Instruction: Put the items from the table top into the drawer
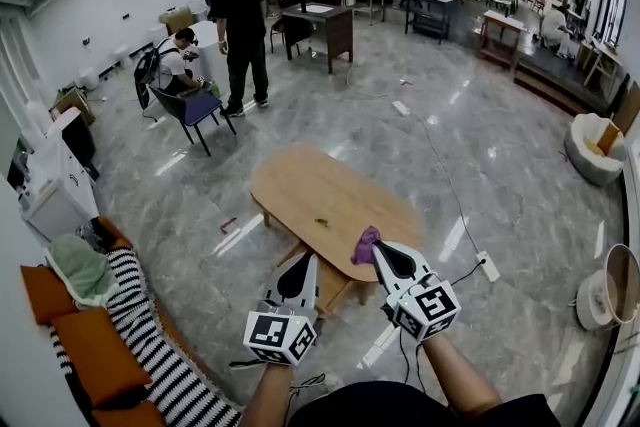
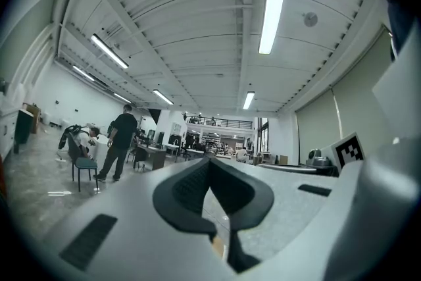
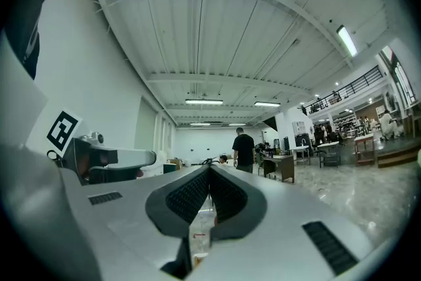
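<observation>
Hovering level at the near end of the oval bench [image 1: 300,185], both clenched and empty: left tool [image 1: 310,259], right tool [image 1: 378,249]. Sitting just beside the right tool's tip, at the bench edge: purple item [image 1: 365,242], contact unclear. Lying farther up the bench, apart from both tools: small green item [image 1: 322,222].

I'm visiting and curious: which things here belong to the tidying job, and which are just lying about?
Job: wooden table, purple cloth and small green thing on it, left gripper, right gripper.
Lying about: striped blanket, orange cushions, blue chair, power strip on the floor.
</observation>
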`<state>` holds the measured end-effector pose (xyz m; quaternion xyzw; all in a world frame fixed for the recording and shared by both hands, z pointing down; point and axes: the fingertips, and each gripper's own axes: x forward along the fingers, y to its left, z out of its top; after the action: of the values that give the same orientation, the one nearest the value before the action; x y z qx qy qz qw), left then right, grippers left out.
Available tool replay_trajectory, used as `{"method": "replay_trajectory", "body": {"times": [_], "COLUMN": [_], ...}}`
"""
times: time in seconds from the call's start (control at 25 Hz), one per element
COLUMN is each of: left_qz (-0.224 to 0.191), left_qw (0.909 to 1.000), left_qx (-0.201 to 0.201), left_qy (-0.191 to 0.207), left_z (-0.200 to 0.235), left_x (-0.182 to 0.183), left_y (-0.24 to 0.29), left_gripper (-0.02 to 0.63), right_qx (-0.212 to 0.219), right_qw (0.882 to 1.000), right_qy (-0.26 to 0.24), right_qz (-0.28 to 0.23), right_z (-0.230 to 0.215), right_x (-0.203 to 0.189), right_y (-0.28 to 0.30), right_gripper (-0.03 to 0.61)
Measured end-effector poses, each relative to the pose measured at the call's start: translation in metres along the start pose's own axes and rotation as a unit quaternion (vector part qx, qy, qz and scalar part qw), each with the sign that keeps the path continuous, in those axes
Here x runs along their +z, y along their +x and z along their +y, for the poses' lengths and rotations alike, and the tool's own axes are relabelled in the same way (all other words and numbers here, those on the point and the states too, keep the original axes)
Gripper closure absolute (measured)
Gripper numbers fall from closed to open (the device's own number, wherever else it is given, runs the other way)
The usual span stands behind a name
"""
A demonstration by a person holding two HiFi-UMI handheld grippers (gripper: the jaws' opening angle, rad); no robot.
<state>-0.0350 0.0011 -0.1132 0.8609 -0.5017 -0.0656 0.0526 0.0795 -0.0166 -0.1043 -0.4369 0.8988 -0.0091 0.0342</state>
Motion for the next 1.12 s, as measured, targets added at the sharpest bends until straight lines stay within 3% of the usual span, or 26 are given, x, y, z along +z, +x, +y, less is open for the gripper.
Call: {"method": "replay_trajectory", "body": {"times": [0.16, 0.4, 0.72, 1.12], "left_qz": [-0.008, -0.018, -0.008, 0.008], "left_qw": [0.9998, 0.9993, 0.9982, 0.9975], "left_qx": [-0.01, -0.034, -0.049, -0.061], "left_qy": [-0.013, -0.002, -0.032, -0.037], "left_z": [0.008, 0.023, 0.044, 0.05], "left_x": [0.0, 0.001, -0.017, -0.029], "left_y": [0.003, -0.006, -0.009, 0.036], "left_gripper": [0.611, 0.611, 0.611, 0.611], "right_qx": [0.0, -0.012, -0.028, -0.048], "right_qw": [1.0, 1.0, 0.999, 0.998], "right_qy": [-0.005, -0.009, -0.018, -0.005], "right_qz": [0.004, 0.011, 0.031, 0.044], "right_z": [0.0, 0.01, 0.014, -0.029], "right_x": [-0.007, -0.017, -0.035, -0.048], "right_y": [0.009, 0.024, 0.034, 0.047], "right_gripper": [0.56, 0.561, 0.56, 0.56]}}
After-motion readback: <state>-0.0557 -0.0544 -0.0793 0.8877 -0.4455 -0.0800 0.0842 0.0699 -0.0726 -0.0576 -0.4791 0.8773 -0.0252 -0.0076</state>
